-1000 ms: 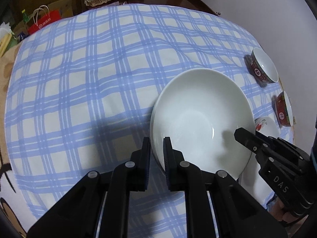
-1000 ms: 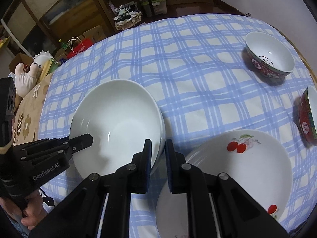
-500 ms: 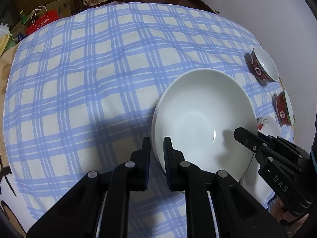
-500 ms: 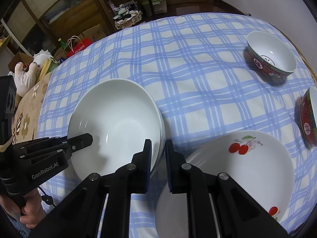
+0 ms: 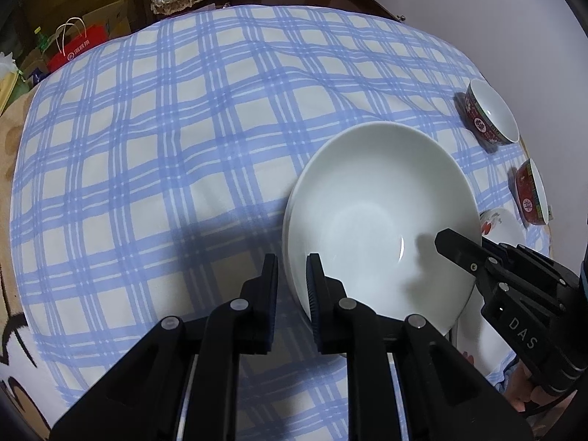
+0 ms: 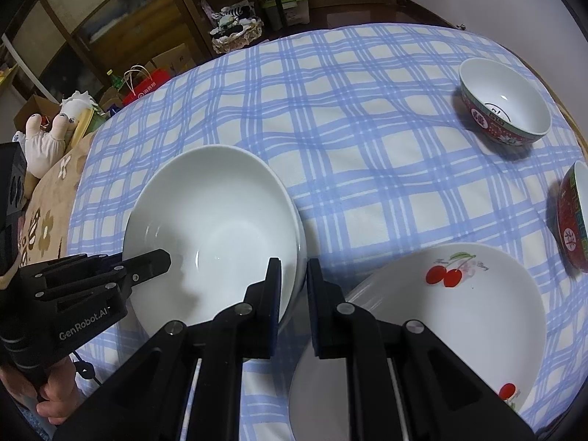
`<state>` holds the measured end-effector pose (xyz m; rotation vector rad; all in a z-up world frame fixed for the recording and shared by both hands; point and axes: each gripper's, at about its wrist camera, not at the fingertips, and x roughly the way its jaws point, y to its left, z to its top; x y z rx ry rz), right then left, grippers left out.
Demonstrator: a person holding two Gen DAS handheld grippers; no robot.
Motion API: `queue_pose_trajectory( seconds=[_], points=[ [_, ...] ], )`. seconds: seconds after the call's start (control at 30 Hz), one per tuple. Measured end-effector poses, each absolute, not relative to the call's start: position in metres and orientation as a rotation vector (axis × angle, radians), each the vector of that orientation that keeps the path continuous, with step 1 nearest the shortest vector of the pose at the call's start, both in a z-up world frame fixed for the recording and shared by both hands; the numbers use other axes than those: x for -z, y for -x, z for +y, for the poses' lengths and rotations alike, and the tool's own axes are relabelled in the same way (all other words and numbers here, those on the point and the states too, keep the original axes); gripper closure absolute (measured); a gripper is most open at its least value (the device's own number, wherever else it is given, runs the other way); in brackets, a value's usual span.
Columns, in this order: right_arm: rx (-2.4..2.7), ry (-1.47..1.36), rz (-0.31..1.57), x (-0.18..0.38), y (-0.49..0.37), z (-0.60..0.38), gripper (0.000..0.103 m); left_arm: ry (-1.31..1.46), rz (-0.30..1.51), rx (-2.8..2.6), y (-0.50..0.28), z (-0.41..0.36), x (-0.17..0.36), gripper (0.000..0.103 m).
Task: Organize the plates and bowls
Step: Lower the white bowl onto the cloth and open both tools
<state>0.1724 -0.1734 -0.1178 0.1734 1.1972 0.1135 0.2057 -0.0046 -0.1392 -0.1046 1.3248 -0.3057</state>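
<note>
Left gripper (image 5: pixel 292 286), marked "GenRobot.AI": jaws just easing open astride the white bowl (image 5: pixel 378 217) rim. Right gripper (image 6: pixel 294 290), marked "DAS": clamped on the opposite rim.

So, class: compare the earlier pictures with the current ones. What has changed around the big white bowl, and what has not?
The left claw has just been opening slightly, its grip easing on the near rim of the plain white ceramic bowl, which sits between its fingers. The right claw stays clamped on the opposite rim. The cherry-printed white plate and both red patterned bowls stayed put.
</note>
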Motion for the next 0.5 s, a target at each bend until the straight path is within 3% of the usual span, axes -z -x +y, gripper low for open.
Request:
queue_pose_trajectory(
  seconds=[0.5],
  points=[
    [-0.094, -0.189, 1.162, 0.1, -0.173, -0.181, 0.088, 0.075, 1.28, 0.343, -0.198, -0.008, 0.118, 0.085]
  ],
)
